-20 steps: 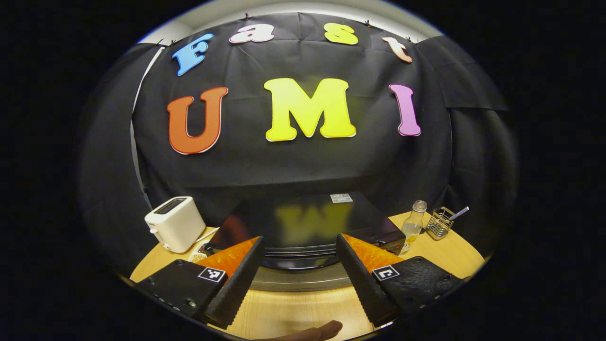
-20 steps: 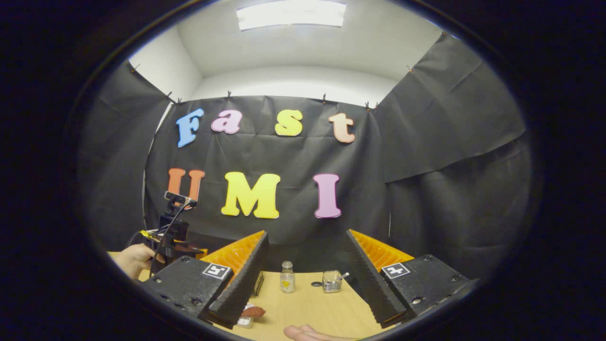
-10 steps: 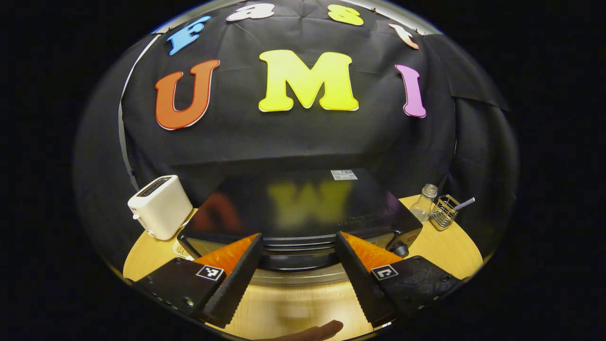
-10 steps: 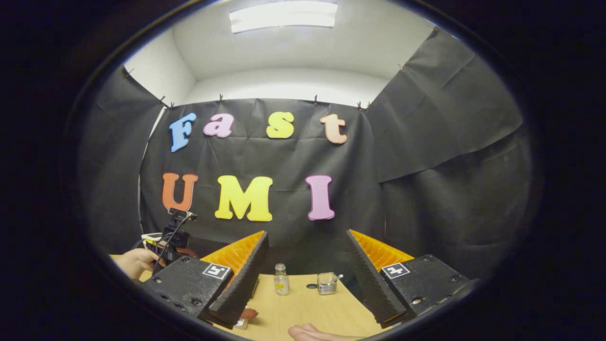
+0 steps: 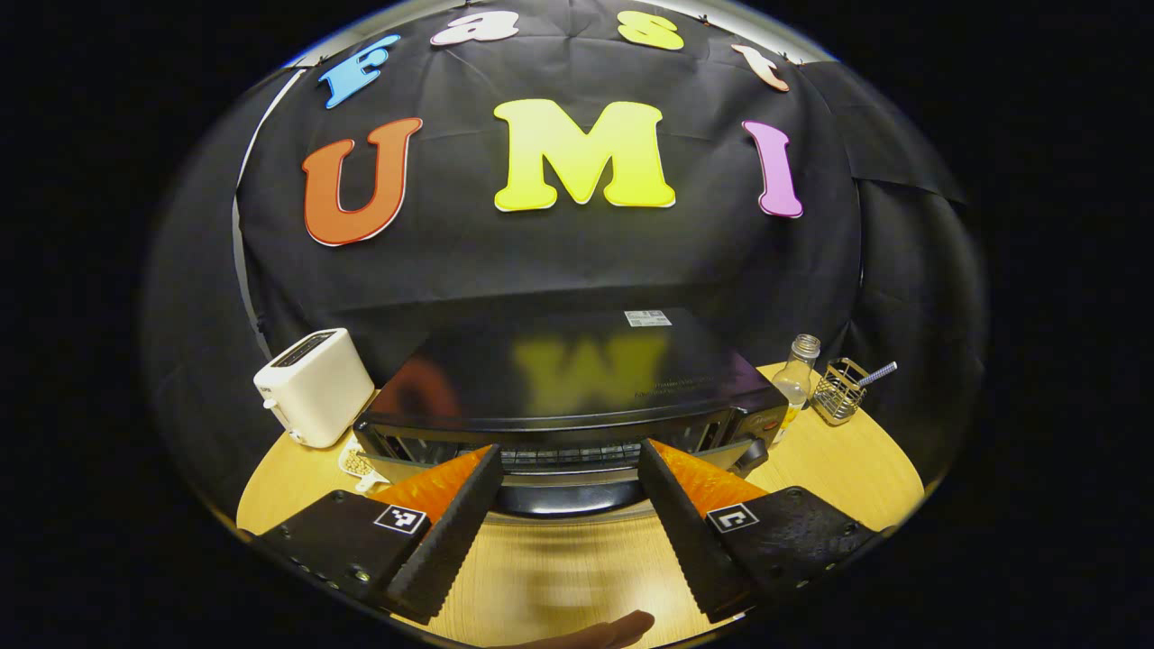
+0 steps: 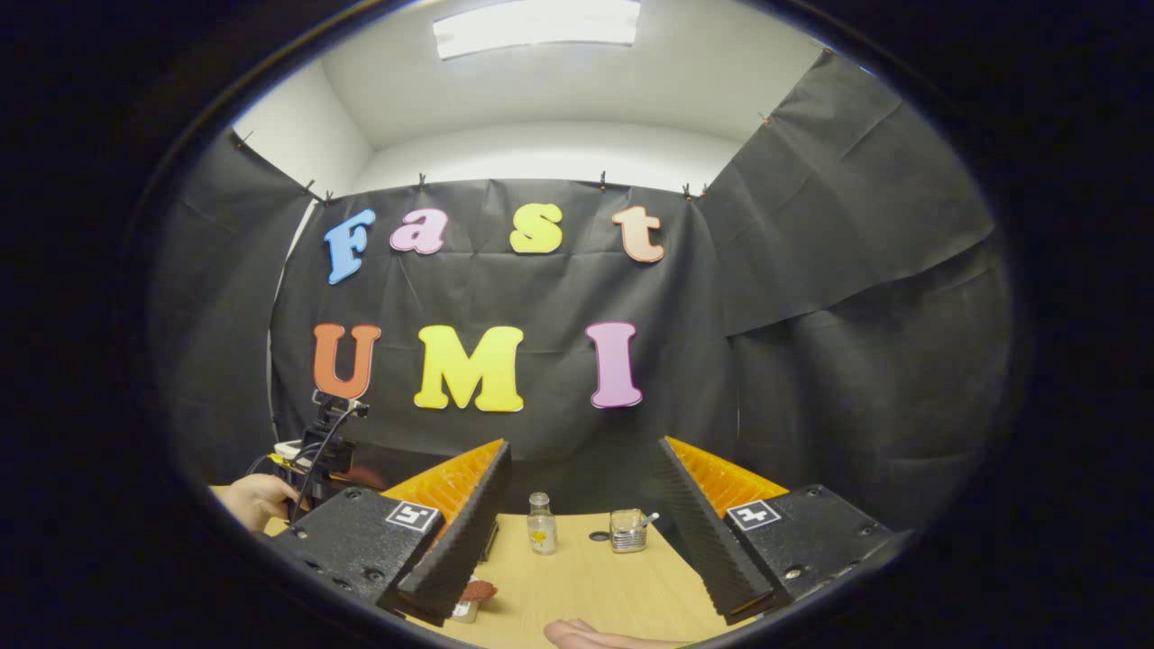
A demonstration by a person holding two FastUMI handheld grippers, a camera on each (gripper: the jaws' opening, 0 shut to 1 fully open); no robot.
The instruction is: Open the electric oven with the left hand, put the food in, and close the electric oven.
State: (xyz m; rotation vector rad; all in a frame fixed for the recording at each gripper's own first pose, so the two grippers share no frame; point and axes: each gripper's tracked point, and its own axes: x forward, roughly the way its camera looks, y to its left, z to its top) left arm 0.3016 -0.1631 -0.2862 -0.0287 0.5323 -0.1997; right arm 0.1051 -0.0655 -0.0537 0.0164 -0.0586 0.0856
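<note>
- The left gripper (image 5: 568, 505) is being held with its jaws spread wide, nothing between them, just before the electric oven (image 5: 577, 397) at the table's (image 5: 838, 460) middle.
- The oven's lower front and handle are being hidden behind the fingers; whether the door is ajar cannot be told.
- The right gripper (image 6: 581, 523) is being held released; the food (image 6: 476, 591) is lying near left, partly hidden by its left finger.
- The toaster (image 5: 314, 386) is being seen left of the oven.

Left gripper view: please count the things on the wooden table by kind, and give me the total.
Electric oven: 1
White toaster: 1
Glass bottle: 1
Wire basket: 1
Small dish of food, beside the toaster: 1
Total: 5
</note>
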